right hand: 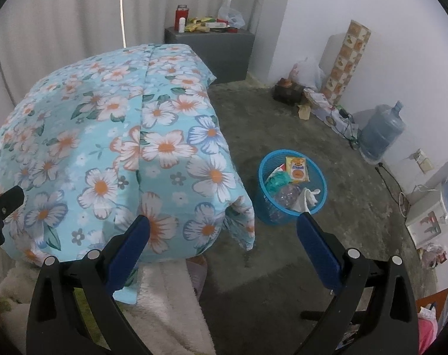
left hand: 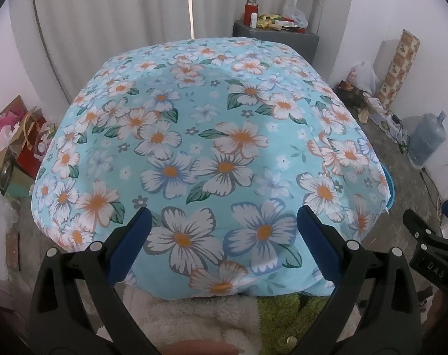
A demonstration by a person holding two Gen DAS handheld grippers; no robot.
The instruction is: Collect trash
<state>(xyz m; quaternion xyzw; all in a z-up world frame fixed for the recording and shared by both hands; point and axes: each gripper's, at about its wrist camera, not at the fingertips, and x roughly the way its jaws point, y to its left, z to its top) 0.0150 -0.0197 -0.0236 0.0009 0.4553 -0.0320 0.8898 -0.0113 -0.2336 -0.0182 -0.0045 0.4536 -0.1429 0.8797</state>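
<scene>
Both pairs of my blue-padded fingers stand wide apart and hold nothing. My left gripper [left hand: 224, 236] hovers over the light-blue cloth with white and orange flowers [left hand: 212, 136], which covers a table and fills the middle of the left view. My right gripper [right hand: 224, 242] is at the right end of this cloth, above the grey concrete floor [right hand: 357, 177].

From the right view, the round blue plastic mesh basket [right hand: 265, 174] stands on the floor at about one o'clock from my right fingers, just beside the hanging corner of the cloth. Inside it lies trash: a yellow sachet with an orange picture [right hand: 297, 169], a clear crumpled plastic bottle [right hand: 287, 196], something white, perhaps tissue [right hand: 308, 198], and a green piece which I cannot identify.

At two o'clock, near the wall, stands a large blue water jug [right hand: 382, 131].
</scene>
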